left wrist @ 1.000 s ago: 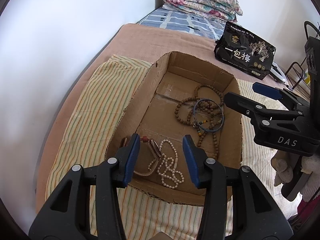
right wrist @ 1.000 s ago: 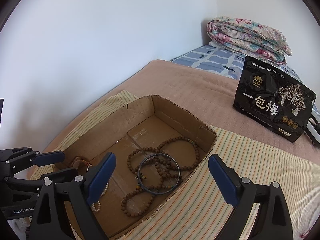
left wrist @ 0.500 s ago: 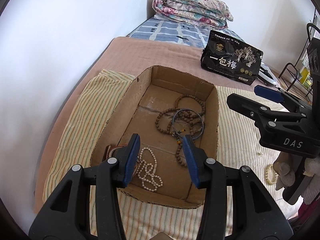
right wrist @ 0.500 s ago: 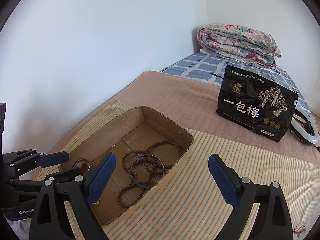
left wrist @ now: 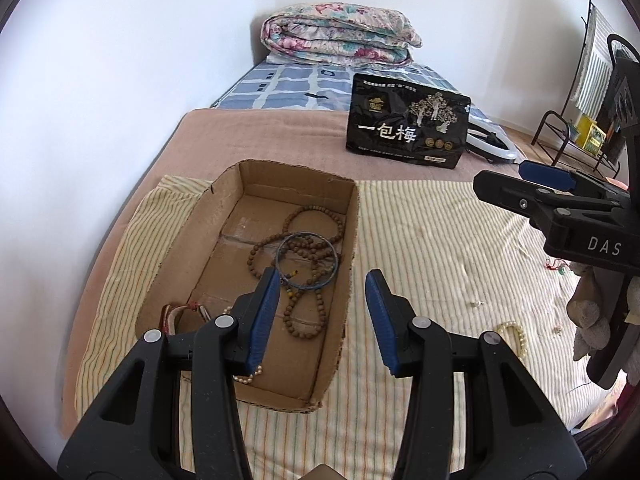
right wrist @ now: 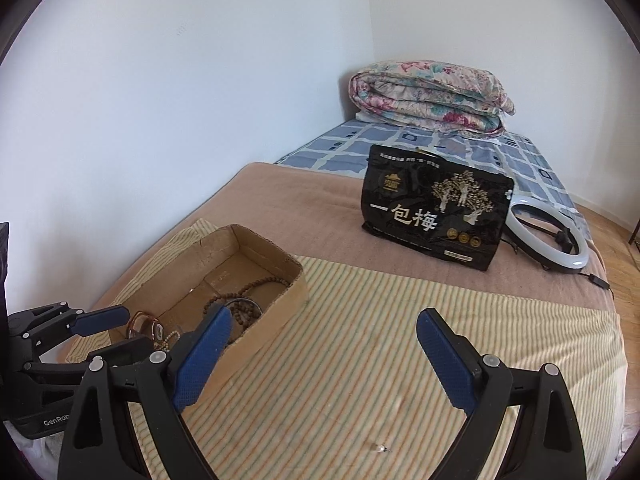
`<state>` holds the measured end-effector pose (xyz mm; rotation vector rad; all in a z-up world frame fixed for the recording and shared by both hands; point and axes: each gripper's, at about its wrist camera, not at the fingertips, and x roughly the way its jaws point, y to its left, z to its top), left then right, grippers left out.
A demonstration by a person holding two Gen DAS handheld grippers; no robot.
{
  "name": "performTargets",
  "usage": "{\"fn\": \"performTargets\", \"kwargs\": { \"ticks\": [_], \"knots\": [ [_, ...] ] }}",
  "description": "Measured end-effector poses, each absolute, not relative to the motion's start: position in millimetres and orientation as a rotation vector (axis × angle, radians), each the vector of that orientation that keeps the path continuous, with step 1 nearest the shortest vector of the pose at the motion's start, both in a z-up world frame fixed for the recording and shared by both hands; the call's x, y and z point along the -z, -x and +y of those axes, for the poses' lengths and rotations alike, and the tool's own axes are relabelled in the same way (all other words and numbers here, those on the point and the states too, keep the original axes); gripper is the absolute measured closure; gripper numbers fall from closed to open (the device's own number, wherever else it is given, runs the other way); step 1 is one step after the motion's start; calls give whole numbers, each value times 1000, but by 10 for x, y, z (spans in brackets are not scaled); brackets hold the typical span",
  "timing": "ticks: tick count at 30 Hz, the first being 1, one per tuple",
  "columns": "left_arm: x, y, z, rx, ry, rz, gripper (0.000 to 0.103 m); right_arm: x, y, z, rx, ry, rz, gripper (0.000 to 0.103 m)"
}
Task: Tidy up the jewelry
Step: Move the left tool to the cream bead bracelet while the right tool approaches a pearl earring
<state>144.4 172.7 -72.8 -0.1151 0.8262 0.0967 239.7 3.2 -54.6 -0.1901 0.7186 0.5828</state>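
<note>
A shallow cardboard box (left wrist: 256, 184) is set on a striped cloth (left wrist: 440, 240) near the wall-side edge of a bed. Inside it a long string of brown wooden beads (left wrist: 316, 216) is coiled, with a blue bangle (left wrist: 308, 260) laid over it. Nearer the front wall of the box a white pearl strand (left wrist: 248, 378) and a reddish bracelet (left wrist: 180, 312) are seen, partly hidden by the left gripper (left wrist: 320, 316). The jaws of that gripper are held apart over the box's near right corner, and nothing is gripped between them. The right gripper (right wrist: 324, 356) is held above bare cloth to the right of the box; its jaws are spread wide and nothing is held. A pale beaded bracelet (left wrist: 514, 334) is left lying on the cloth outside the box, toward the bed's right edge. A black snack bag (right wrist: 436, 208) is stood on the brown blanket beyond, a ring light (right wrist: 548, 236) beside it, and a folded floral quilt (right wrist: 428, 96) at the far end.
</note>
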Motion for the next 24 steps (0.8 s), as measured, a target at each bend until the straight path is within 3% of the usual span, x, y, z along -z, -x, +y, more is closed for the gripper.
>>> {"fn": "performTargets", "kwargs": {
  "ticks": [24],
  "knots": [
    [966, -1532, 481, 143, 32, 903, 58, 458, -1986, -1945, -321, 100, 733, 8]
  ]
}}
